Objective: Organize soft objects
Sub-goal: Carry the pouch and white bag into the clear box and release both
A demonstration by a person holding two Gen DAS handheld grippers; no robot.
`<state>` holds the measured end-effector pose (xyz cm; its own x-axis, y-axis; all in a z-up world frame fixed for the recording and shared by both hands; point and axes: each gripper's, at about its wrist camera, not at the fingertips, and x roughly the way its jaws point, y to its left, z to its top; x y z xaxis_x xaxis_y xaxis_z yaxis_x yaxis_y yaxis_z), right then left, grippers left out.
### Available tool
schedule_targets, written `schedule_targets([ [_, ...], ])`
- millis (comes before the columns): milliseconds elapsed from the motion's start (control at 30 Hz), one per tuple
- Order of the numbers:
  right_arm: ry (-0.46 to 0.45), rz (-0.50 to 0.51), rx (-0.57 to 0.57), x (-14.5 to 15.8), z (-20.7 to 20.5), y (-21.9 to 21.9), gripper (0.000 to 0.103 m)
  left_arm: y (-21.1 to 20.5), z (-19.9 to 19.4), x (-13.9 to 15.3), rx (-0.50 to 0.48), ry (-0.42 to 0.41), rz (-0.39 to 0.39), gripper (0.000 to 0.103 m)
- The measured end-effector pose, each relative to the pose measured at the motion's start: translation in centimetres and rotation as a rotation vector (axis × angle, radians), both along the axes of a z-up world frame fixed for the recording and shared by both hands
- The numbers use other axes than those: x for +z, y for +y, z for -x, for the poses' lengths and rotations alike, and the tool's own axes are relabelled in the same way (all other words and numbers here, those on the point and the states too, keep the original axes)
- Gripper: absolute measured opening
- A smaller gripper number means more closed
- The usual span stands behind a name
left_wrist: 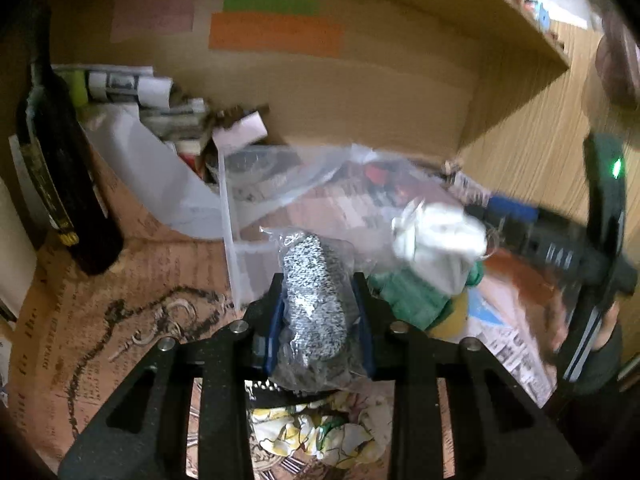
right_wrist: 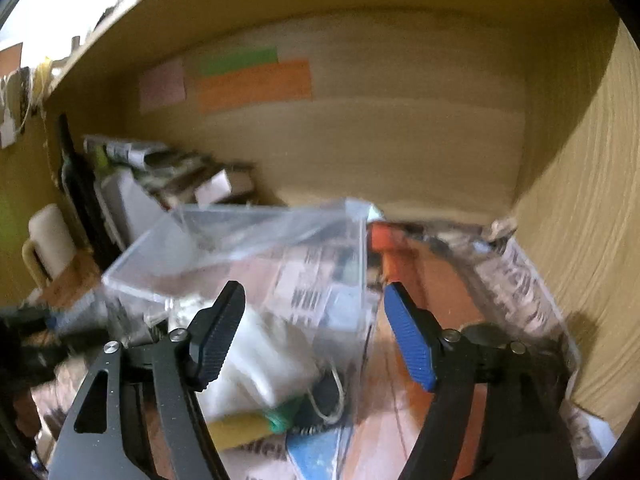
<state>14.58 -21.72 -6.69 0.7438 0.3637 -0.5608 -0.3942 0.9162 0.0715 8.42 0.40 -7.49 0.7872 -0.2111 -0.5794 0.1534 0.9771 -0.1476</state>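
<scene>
Speckle-patterned black-and-white soft bundle (left_wrist: 316, 300), wrapped in thin clear plastic, sits clamped between the blue pads of the left gripper (left_wrist: 318, 320), whose jaws are drawn in narrow against its sides. Below that gripper, on the printed brown table covering (left_wrist: 100, 320), lies a crumpled cloth with yellow flowers (left_wrist: 320, 432). Just to the right of the held bundle lies a white soft item (left_wrist: 436, 244) on top of a green one (left_wrist: 412, 300), with a yellow piece (left_wrist: 454, 316) beneath them; they lie near the front edge of a clear plastic box (left_wrist: 236, 248) that stands open on the desk, its transparent lid (left_wrist: 288, 176) raised behind. A dark bottle (left_wrist: 60, 168) stands upright at the left, beside a heap of rolled newspapers (left_wrist: 128, 88) against the wooden back panel, where pink, green and orange paper strips (left_wrist: 276, 34) are stuck. In the right wrist view the right gripper (right_wrist: 314, 336) hangs with its jaws spread wide and nothing between them, one finger black and the other blue, over the clear plastic box (right_wrist: 240, 264). The white soft item (right_wrist: 272, 360) shows through the box wall just beyond the black finger, with the yellow piece (right_wrist: 236, 428) and a bit of green (right_wrist: 280, 420) below it. Both views are blurred, so finer detail of the box contents cannot be made out.
</scene>
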Motion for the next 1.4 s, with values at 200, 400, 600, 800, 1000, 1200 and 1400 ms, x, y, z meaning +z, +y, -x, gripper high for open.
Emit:
schedule_targets([
  [200, 0.061, -0.039, 0.062, -1.1, 1.5, 0.4, 0.070, 0.0, -0.2, 2.3, 0.014, -0.080, -0.002, 0.031],
  [400, 0.143, -0.056, 0.138, -2.7, 1.0, 2.1, 0.070, -0.1, -0.6, 2.7, 0.023, -0.097, -0.010, 0.031],
  [600, 0.113, -0.026, 0.198, -2.8, 1.8, 3.9, 0.047, -0.5, -1.6, 2.0, 0.024, -0.074, -0.029, 0.031],
  [800, 0.059, -0.048, 0.213, -1.3, 2.1, 4.0, 0.018, -0.6, -3.1, 2.1, 0.030, -0.062, -0.036, 0.031],
  [1000, -0.034, -0.106, 0.190, 2.2, 2.3, 3.3, 0.015, -0.3, -5.2, 3.2, 0.032, -0.064, -0.029, 0.031],
  [1200, -0.137, -0.126, 0.105, 5.0, 0.9, 2.9, 0.015, -0.2, -8.5, 3.4, 0.022, -0.029, -0.017, 0.031],
  [1400, -0.092, -0.076, 0.048, 3.6, -3.2, 4.2, 0.015, -1.0, -11.7, 1.9, 0.003, 0.040, -0.040, 0.031],
])
